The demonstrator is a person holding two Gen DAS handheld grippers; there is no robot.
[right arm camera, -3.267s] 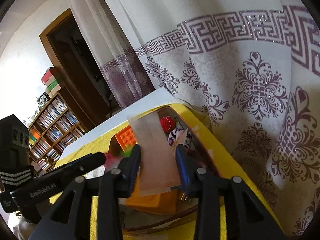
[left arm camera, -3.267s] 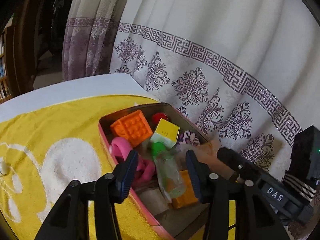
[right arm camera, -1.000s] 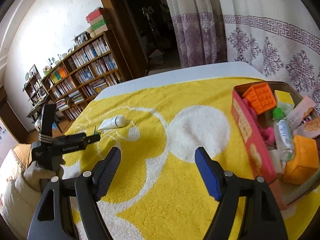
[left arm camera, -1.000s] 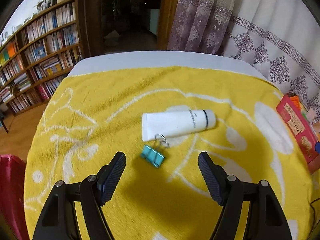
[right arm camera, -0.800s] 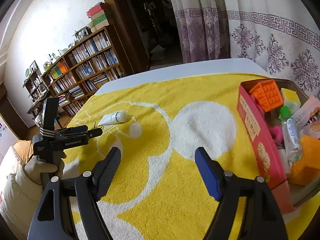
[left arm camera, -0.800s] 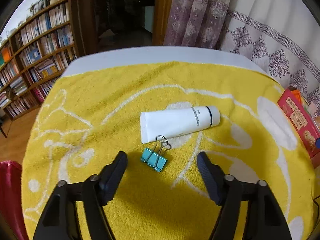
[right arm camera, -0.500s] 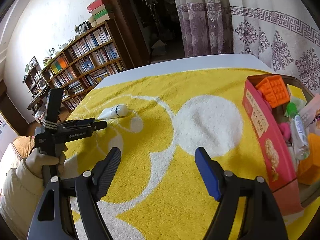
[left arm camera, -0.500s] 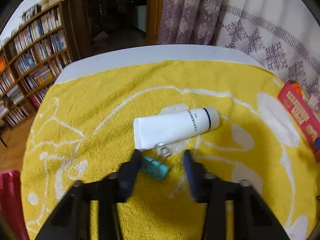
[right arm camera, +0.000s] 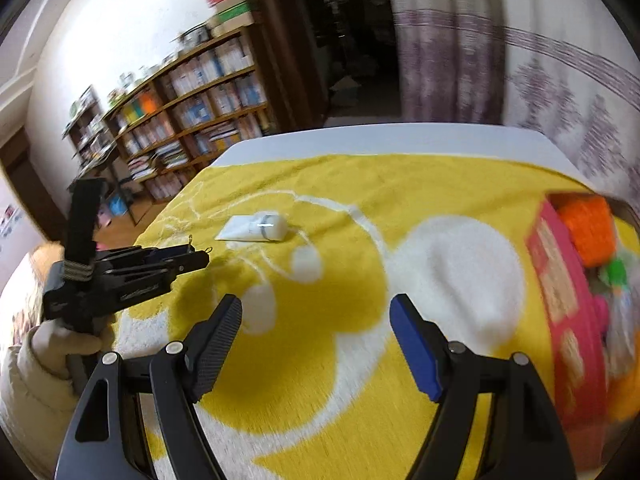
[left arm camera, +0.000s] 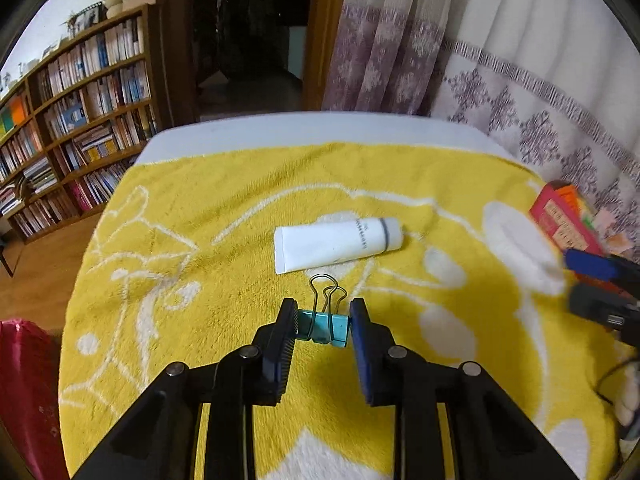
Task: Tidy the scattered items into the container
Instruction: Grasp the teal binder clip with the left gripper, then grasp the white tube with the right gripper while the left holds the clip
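My left gripper (left arm camera: 323, 326) is shut on a teal binder clip (left arm camera: 324, 329), its wire handles pointing away, just above the yellow towel (left arm camera: 224, 208). A white tube (left arm camera: 338, 243) lies just beyond the clip. In the right wrist view my right gripper (right arm camera: 316, 322) is open and empty over the towel's middle. The left gripper (right arm camera: 200, 258) shows there at the left, with the tube (right arm camera: 256, 228) past it. The red container (right arm camera: 560, 292), filled with toys, stands at the right edge; it also shows in the left wrist view (left arm camera: 564, 224).
The towel covers a white table (left arm camera: 312, 128). Patterned curtains (left arm camera: 520, 80) hang behind the container. Bookshelves (left arm camera: 72, 104) and a dark doorway stand beyond the far edge. A red object (left arm camera: 20, 380) sits low at the left.
My left gripper has come down over the binder clip and shut on it. My right gripper stays open and has swung left, away from the container.
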